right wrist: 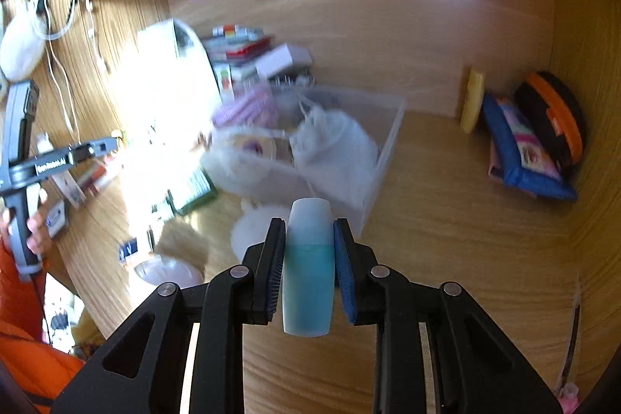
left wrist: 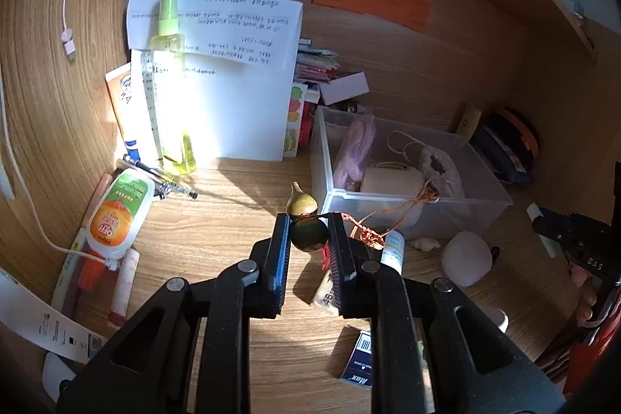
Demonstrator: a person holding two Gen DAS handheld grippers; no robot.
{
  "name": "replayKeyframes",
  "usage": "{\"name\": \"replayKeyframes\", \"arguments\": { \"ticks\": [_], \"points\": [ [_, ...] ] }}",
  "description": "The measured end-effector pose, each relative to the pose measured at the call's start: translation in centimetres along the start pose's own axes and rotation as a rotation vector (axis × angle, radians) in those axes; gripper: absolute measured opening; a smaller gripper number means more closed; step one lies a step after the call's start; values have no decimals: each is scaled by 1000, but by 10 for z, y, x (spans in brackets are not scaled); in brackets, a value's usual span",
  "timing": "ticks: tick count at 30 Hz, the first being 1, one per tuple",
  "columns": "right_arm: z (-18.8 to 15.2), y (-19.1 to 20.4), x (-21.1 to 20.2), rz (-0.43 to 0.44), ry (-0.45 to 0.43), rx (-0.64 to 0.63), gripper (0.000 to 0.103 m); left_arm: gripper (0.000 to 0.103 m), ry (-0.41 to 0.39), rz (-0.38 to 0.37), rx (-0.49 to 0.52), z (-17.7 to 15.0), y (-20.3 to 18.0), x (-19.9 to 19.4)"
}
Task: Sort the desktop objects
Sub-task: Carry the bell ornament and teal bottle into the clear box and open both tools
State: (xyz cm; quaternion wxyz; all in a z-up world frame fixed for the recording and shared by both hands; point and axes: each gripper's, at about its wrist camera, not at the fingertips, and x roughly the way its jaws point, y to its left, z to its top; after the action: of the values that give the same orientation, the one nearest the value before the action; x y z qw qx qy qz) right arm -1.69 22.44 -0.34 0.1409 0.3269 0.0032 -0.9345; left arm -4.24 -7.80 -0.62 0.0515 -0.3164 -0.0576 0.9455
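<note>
My left gripper [left wrist: 309,224] is shut on a small gourd charm [left wrist: 307,226], yellow on top and dark green below, held above the wooden desk [left wrist: 233,216]. Its orange-red cord [left wrist: 392,212] trails to the right over the rim of the clear plastic bin [left wrist: 446,210]. In the right wrist view my right gripper [right wrist: 309,228] is shut on a small bottle [right wrist: 308,270] with teal liquid and a whitish cap, upright between the pads. The same bin [right wrist: 382,158] lies just beyond it, holding white and pink soft items. The other handle shows at each view's edge.
A tall yellow-green spray bottle [left wrist: 172,96] and sheets of paper [left wrist: 229,72] stand at the back left. Tubes and an orange-labelled bottle [left wrist: 116,216] lie at the left. A white round object [left wrist: 465,257] and a small dark box [left wrist: 359,359] lie near the bin. Pouches [right wrist: 528,146] fill the far right corner.
</note>
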Motion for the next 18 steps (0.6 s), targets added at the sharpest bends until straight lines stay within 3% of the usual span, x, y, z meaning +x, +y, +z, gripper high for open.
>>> {"name": "replayKeyframes", "arguments": {
  "ticks": [8, 18],
  "points": [
    [26, -3, 4, 7, -53, -11, 23, 18, -44, -23, 92, 31, -22, 6],
    [61, -16, 15, 22, -99, -2, 23, 18, -108, -69, 130, 69, -38, 14]
  ]
}}
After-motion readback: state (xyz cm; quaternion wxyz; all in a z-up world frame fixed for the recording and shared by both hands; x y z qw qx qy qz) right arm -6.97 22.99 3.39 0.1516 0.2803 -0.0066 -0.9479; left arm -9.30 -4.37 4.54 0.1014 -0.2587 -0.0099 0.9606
